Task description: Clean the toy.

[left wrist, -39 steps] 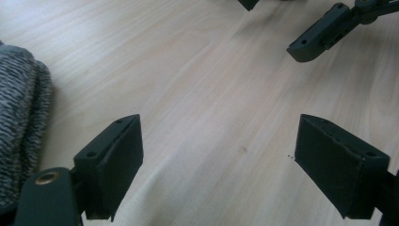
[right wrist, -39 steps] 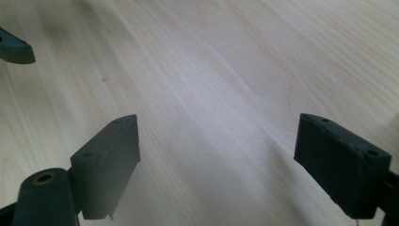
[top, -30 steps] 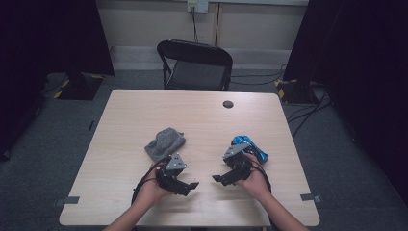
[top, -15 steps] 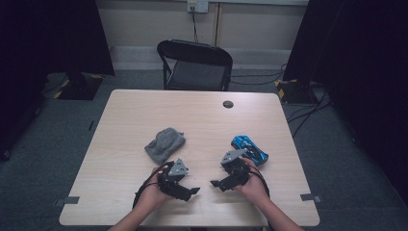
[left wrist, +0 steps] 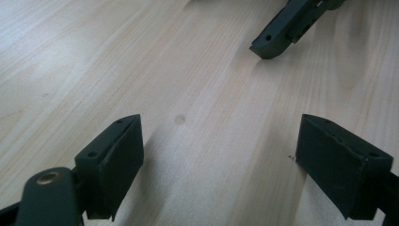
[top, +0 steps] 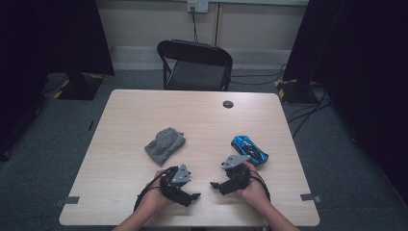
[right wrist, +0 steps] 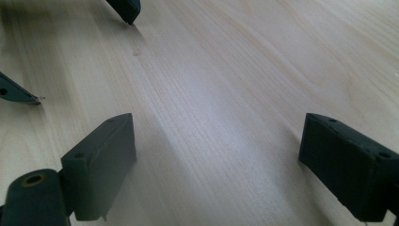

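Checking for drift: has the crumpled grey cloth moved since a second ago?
No. The crumpled grey cloth lies at the same spot, down and to the left of the black round table grommet, in the high view.

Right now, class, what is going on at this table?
A person sits at a wooden table with a two-jaw gripper in each hand. The left gripper and the right gripper rest low near the table's near edge, tips pointing at each other, jaws open with nothing between them. A crumpled grey cloth lies beyond the left gripper, and a blue toy car lies just beyond the right hand. Neither is being touched.
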A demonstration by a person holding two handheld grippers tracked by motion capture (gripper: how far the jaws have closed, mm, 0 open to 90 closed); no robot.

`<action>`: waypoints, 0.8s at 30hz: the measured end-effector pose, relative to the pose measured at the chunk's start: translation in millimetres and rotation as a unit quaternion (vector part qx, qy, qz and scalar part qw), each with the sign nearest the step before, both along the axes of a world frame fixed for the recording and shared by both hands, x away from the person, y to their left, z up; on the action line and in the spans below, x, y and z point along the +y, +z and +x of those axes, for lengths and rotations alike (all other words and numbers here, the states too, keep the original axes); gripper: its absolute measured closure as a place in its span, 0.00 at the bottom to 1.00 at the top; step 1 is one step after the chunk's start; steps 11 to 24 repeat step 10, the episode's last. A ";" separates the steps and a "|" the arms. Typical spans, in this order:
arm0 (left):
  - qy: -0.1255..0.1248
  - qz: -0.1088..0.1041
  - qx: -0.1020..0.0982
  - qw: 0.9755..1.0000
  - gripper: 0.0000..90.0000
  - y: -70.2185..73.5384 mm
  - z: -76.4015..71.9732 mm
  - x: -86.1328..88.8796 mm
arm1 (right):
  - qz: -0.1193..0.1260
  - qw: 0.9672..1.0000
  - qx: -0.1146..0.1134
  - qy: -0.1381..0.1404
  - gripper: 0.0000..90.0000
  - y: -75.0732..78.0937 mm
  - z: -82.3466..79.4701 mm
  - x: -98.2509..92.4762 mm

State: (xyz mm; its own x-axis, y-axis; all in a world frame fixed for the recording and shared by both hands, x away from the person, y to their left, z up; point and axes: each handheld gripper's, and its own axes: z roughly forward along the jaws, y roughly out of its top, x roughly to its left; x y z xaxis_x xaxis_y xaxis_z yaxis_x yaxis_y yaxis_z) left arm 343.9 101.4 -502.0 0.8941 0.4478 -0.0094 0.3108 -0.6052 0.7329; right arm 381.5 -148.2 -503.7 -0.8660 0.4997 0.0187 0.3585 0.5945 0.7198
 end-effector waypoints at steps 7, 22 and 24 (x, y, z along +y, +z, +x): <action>0.000 -0.004 0.009 1.000 0.16 -0.5 0.5 -0.1 | 0.000 1.000 -0.001 -0.003 0.12 0.0 -0.4 -0.1; 0.000 -0.005 0.011 1.000 0.15 -0.6 0.7 -0.1 | 0.000 1.000 -0.001 -0.003 0.12 0.0 -0.4 -0.1; 0.000 -0.005 0.011 1.000 0.15 -0.6 0.7 -0.1 | 0.000 1.000 -0.001 -0.003 0.12 0.0 -0.4 -0.1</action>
